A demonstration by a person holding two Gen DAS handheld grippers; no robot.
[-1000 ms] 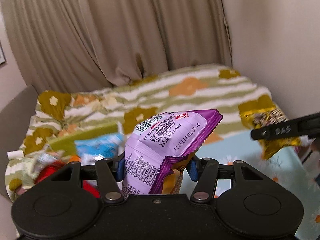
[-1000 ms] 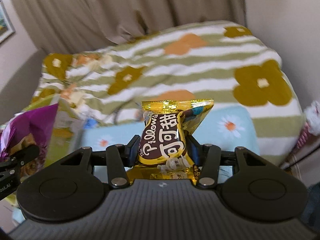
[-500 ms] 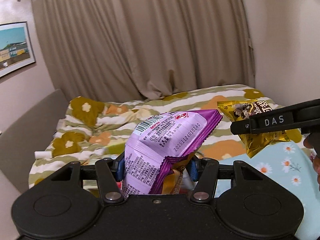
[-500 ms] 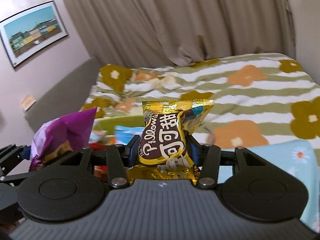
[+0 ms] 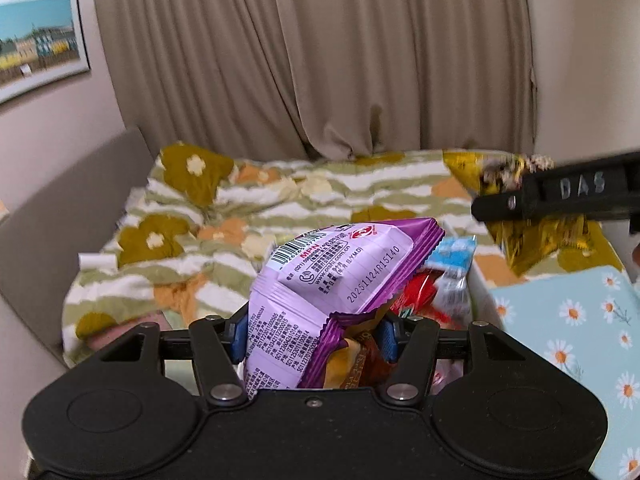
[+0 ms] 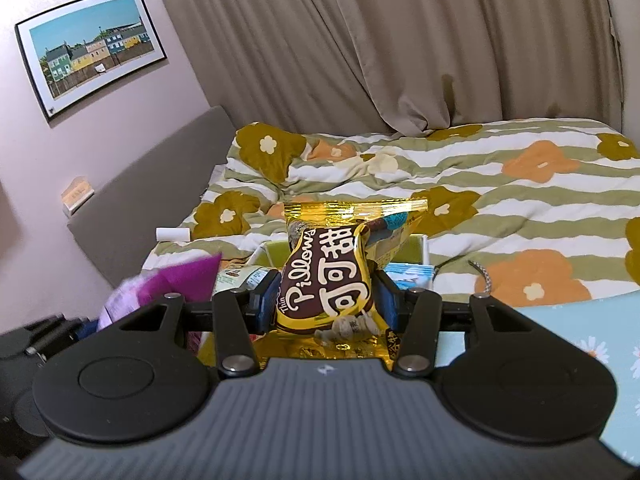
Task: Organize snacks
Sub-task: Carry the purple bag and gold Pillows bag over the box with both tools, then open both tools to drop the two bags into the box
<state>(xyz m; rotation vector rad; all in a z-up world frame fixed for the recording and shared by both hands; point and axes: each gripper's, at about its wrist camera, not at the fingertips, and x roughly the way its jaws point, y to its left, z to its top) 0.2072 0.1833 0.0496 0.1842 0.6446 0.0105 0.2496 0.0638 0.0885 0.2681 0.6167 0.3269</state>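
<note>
Although its lower half is hidden behind the black gripper body, the purple snack packet (image 5: 340,276) plainly sits between the blue pads (image 5: 239,334) of the left gripper (image 5: 312,336), its printed back and barcode turned to the camera and its crimped top leaning right. These jaws have just been opening a little; the left pad touches the wrapper, but whether the right pad presses it is hard to tell, since the crumpled foil covers that side. Behind the packet lies a heap of other snacks (image 5: 440,292), red, white and pale blue, mostly covered and too blurred to name.

The gold snack packet (image 6: 340,272), with its brown label, stands upright in the right gripper (image 6: 326,300), pinched narrow at the waist between both pads, its bottom edge cut off by the gripper body. Seen from the left wrist, the same packet shows blurred at the right edge behind the gripper's black finger.

A green-walled box (image 6: 276,250) stands just behind the gold packet, largely hidden, with a blue pack (image 6: 412,274) beside it. All of this hangs above a bed with a striped flowered quilt (image 6: 500,200); a pale blue daisy-print cloth (image 5: 568,320) covers the near right. Beige curtains (image 6: 440,40) close the back, and a framed picture (image 6: 92,48) hangs on the left wall.
</note>
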